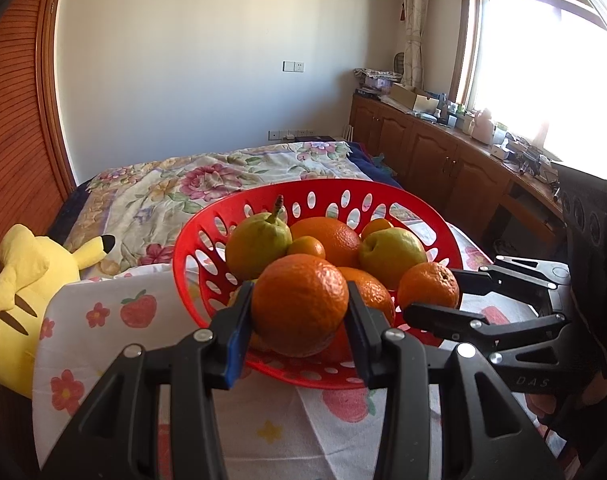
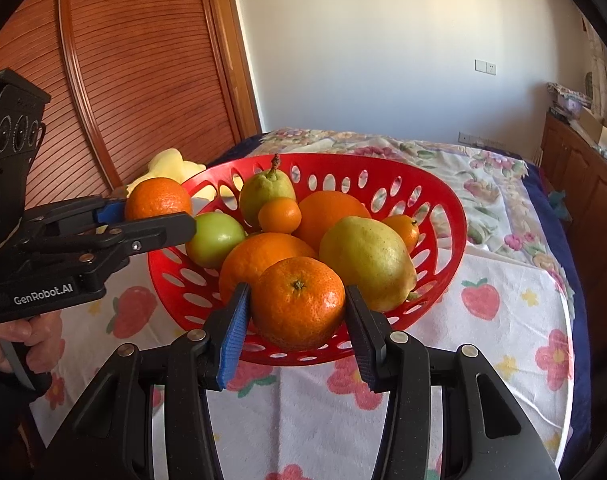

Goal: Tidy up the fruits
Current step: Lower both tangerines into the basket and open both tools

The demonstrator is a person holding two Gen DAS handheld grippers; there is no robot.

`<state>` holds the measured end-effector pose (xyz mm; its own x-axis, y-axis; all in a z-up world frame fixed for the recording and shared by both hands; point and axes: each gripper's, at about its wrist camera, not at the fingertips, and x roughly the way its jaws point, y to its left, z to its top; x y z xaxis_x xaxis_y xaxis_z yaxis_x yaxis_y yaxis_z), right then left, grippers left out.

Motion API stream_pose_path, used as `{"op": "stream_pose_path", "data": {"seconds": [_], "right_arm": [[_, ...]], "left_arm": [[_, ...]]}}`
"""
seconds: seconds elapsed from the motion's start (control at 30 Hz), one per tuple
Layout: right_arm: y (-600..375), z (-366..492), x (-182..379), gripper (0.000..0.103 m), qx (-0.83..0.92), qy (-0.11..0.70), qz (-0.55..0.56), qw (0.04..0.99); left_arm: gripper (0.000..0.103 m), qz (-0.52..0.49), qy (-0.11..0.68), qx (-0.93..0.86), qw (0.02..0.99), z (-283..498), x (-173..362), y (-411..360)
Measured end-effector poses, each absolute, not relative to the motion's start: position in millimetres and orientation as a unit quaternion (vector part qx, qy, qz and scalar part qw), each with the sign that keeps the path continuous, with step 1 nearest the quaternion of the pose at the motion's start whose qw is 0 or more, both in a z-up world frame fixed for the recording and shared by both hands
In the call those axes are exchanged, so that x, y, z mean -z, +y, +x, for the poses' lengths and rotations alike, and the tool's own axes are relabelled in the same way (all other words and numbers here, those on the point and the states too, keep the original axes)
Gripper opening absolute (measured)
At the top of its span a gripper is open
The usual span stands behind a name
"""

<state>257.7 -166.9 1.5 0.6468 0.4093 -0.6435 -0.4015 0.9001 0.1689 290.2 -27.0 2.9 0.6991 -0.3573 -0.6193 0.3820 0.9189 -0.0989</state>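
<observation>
The left gripper point(image 1: 299, 312) is clamped on an orange point(image 1: 299, 304), held at the near rim of the red basket point(image 1: 431, 208). The right gripper point(image 2: 297, 308) grips a tangerine point(image 2: 297, 300) the same way, at the basket's near edge, its blue pads point(image 2: 233, 336) pressed to the fruit's sides. Seen from the right wrist, the orange sits by the basket's left rim. The basket stands on a strawberry-print cloth point(image 2: 483, 344) and is heaped: a stemmed pear point(image 2: 265, 190) at the back, a big orange point(image 2: 329, 212), a yellow pear point(image 2: 367, 262), a green apple point(image 2: 213, 238) and small kumquats point(image 2: 279, 214). This pile crowds the space just behind both held fruits. A yellow plush point(image 1: 27, 280) lies off the cloth's left edge.
</observation>
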Motion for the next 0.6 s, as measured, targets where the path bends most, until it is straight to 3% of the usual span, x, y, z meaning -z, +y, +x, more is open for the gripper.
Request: {"op": "stream_pose_path", "data": {"seconds": [0.6], "right_arm": [[-169,255,-2,0.056,-0.225,0.346,0.010,0.911]], "left_arm": [[0.045,0.023,0.342,0.193,0.919,307,6,-39]]}}
